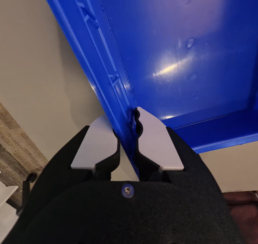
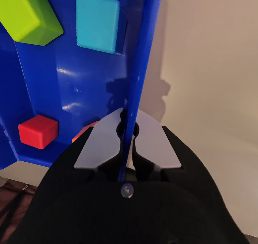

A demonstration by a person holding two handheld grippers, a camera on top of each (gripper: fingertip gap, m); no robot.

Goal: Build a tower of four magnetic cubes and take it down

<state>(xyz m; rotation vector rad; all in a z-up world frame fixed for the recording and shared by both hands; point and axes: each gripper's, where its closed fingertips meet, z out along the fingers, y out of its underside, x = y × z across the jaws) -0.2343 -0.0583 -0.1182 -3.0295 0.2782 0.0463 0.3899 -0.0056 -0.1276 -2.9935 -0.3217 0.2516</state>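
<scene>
A: Where are the cubes?

B: Four show in the right wrist view, all inside the blue bin (image 2: 46, 86). A red cube (image 2: 37, 132) sits on the floor of it near the close wall. Just to its right, an orange cube (image 2: 85, 130) peeks out from behind the gripper's left finger, mostly hidden. Farther in, a teal cube (image 2: 97, 23) lies close to the right-hand wall, and a lime-green cube (image 2: 27, 14) lies tilted at the upper left. None is stacked on another.

A: And the grippers?

B: The right gripper (image 2: 129, 120) is clamped on the bin's right wall, one finger inside and one outside. The left gripper (image 1: 126, 120) pinches the opposite wall of the blue bin (image 1: 181, 56) near its corner in the same way, with its left finger outside the ribbed rim.

A: Anything in the bin on that side?

B: The left wrist view shows only glossy floor with highlights and a few scuffs.

A: What lies around the bin?

B: A cream table top (image 1: 34, 56) lies beside it in both views, with wood-grain flooring (image 1: 15, 146) past its left edge.
</scene>
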